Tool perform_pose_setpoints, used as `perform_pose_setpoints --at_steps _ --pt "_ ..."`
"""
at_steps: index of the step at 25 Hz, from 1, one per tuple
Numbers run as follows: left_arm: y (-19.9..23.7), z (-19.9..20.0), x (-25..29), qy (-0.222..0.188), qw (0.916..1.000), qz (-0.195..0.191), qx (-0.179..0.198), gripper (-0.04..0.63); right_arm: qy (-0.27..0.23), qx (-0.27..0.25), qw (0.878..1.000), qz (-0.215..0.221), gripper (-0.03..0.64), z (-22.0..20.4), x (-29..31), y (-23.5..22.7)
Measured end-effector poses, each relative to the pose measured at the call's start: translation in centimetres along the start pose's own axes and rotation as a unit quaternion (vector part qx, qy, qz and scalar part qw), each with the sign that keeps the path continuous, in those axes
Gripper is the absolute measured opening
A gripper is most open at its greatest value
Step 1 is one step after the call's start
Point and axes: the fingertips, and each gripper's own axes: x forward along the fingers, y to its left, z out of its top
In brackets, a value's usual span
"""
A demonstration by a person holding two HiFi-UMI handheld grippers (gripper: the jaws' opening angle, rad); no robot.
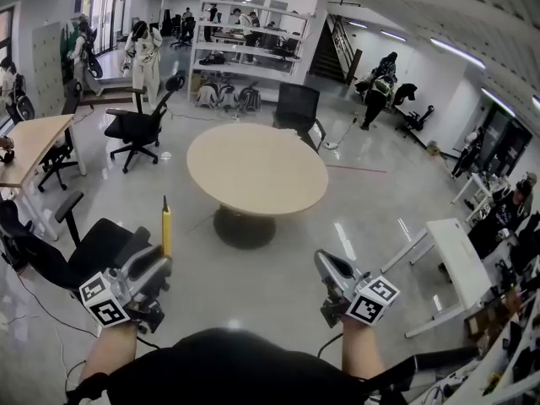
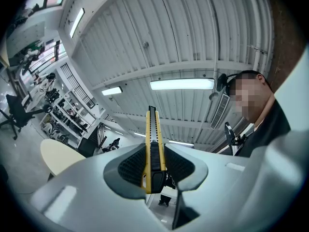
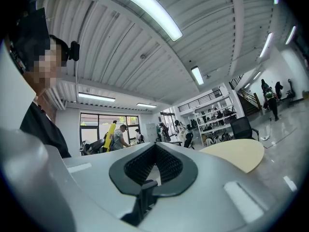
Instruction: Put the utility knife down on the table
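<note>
Left tongs: closed on the utility knife, ribbed pads pressing both of its flat sides; near left of the head view, held low in front of the person.
Utility knife, place: in the air, clamped at its lower part in the left tongs, well apart from any desk.
Long axis: upright in the head view, rising out of the tongs with the dark tip on top; in the left gripper view running straight along the line of the jaws, toward the ceiling.
Round desk: far middle, ahead of the knife and to its right, with open floor between.
Right tongs: near right, closed with nothing between the pads; own view shows the pads meeting at the tips.
Nearer hand: both tongs well short of the desk, about equally far; only the left carrying anything.
Coming move, as a judgement: carry far and rightward to bring the knife over the desk top, then tip the long axis from upright to flat before letting go.
Knife, look: slim yellow body, black slider strip down the middle, black cap at the near end; blade out or in, too small to tell.
</note>
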Motion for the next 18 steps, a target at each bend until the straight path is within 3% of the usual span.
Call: perform_pose_setpoints --at_steps 18 --pt "-4.8 -7.7 12.6 0.021 0.9989 -0.035 -0.025 0.117 -0.011 0.003 1.000 -0.026 0.014 3.1 -11.2 -9.6"
